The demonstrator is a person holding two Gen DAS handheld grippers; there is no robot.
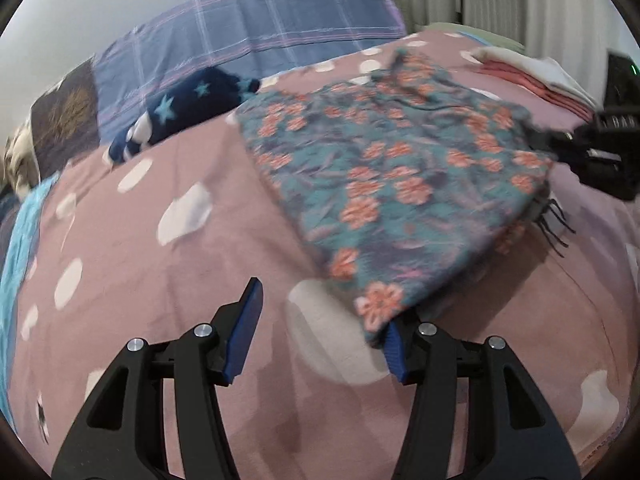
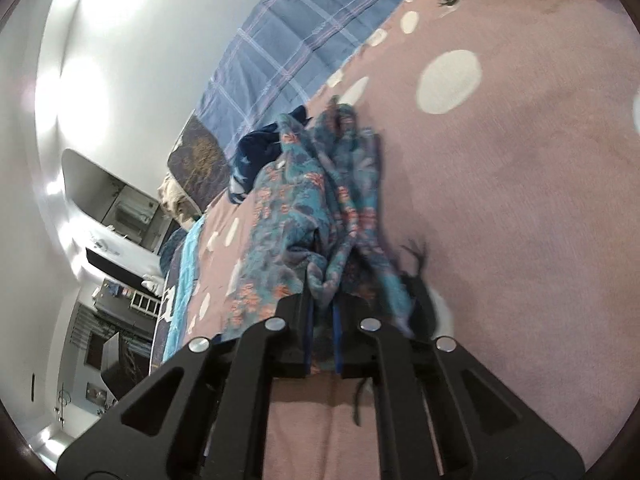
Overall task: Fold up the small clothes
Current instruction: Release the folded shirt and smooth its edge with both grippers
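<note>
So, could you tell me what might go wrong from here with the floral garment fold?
1. The left gripper is open, and a corner of the teal garment with orange flowers drapes over one finger; pulling away could drag the fold open.
2. The right gripper is shut on bunched fabric, so the crease may set crooked.
3. Dark loose threads at the hem could snag.

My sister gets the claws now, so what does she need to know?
Left claw: open, its right finger just under the near corner of the floral garment. Right claw: shut on the floral garment's bunched edge.
The garment lies partly spread on the pink dotted bedspread. A folded stack sits behind it; a navy star piece waits unfolded.
Left to do: finish this fold, stack it, then fold the navy star piece.
</note>
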